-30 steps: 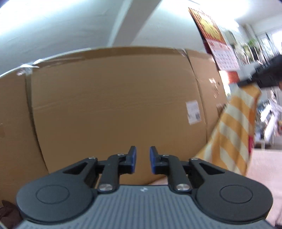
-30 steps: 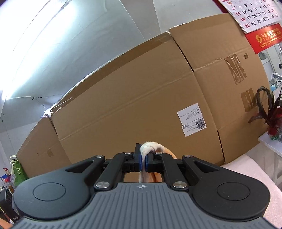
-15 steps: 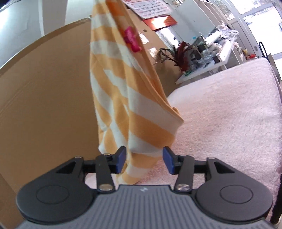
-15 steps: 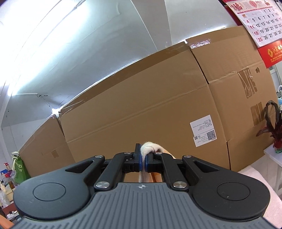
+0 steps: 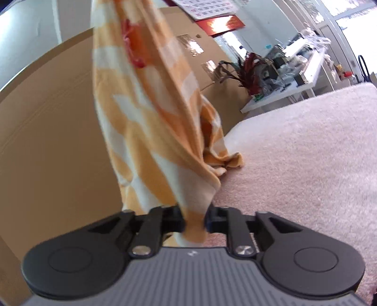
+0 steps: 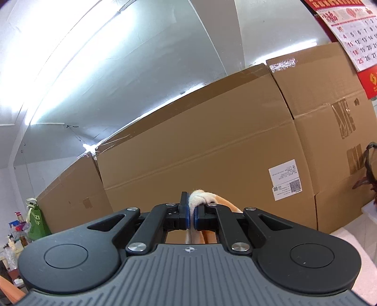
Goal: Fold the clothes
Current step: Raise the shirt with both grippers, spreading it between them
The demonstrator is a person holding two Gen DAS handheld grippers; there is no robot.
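- Left wrist view, far left: a tall brown cardboard box [image 5: 47,131] fills the background behind the cloth.
- The orange-and-cream striped garment [image 5: 150,131] hangs down from above the frame, a red patch showing high on it; part of its lower edge bunches on the pink fuzzy carpet-like surface [image 5: 306,150] just beyond the gripper.
- The left gripper [image 5: 194,221] has just been closing its fingers, and they now pinch the garment's lower hem between them.
- Far right in this view, a white desk [image 5: 278,96] carries cluttered items and a dark red feathery plant [image 5: 249,68]; a red-and-white wall calendar [image 5: 212,14] hangs above the box.
- Right wrist view, far left: a green bag [image 6: 35,221] and small bottles stand beside the cardboard boxes [image 6: 212,150].
- The right gripper [image 6: 192,215] holds its fingers closed on a cream fold of the garment [image 6: 201,196], which bulges over the top of the fingers and drops below them.
- A white shipping label [image 6: 285,180] sits on the box to the right, and the calendar [image 6: 353,30] hangs at the upper right corner.
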